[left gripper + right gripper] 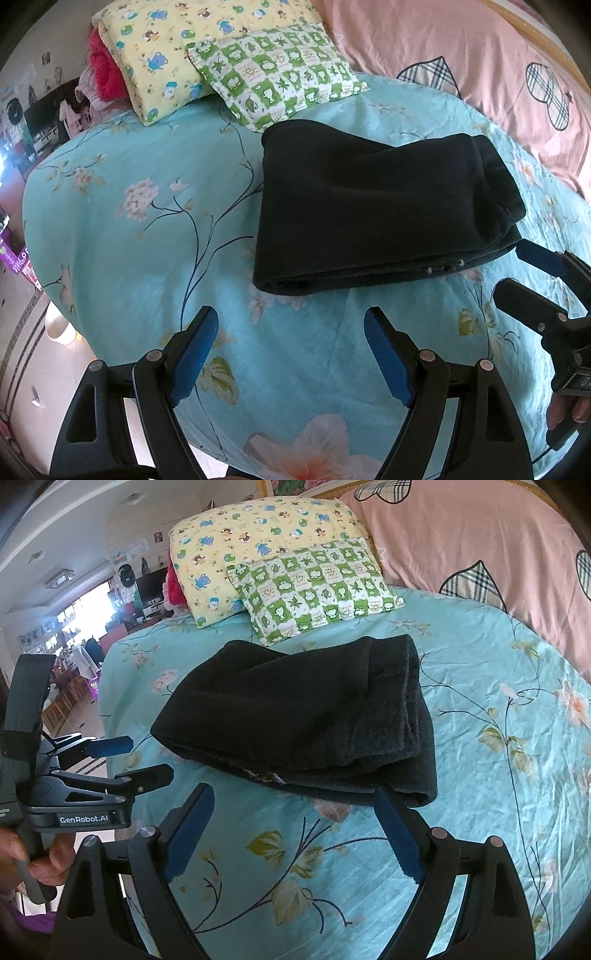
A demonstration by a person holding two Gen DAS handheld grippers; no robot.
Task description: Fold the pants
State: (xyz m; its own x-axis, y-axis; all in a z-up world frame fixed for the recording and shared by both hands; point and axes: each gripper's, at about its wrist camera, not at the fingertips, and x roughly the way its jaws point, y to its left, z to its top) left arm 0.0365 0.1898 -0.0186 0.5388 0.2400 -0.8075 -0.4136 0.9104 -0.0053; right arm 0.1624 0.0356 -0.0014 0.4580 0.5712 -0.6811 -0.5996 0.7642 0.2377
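Black pants [376, 210] lie folded into a thick rectangle on the turquoise floral bed sheet [147, 240]; they also show in the right wrist view [303, 720]. My left gripper [291, 321] is open and empty, just short of the near edge of the pants. It shows at the left of the right wrist view [144, 757]. My right gripper [295, 797] is open and empty, with its right finger [391, 812] close to the near right corner of the pants. It shows at the right of the left wrist view [513, 266].
A green checked pillow [277, 74] and a yellow cartoon pillow [173, 48] lie beyond the pants. A pink quilt [480, 62] lies along the right side. The bed's left edge drops to the floor [33, 354], with room furniture beyond.
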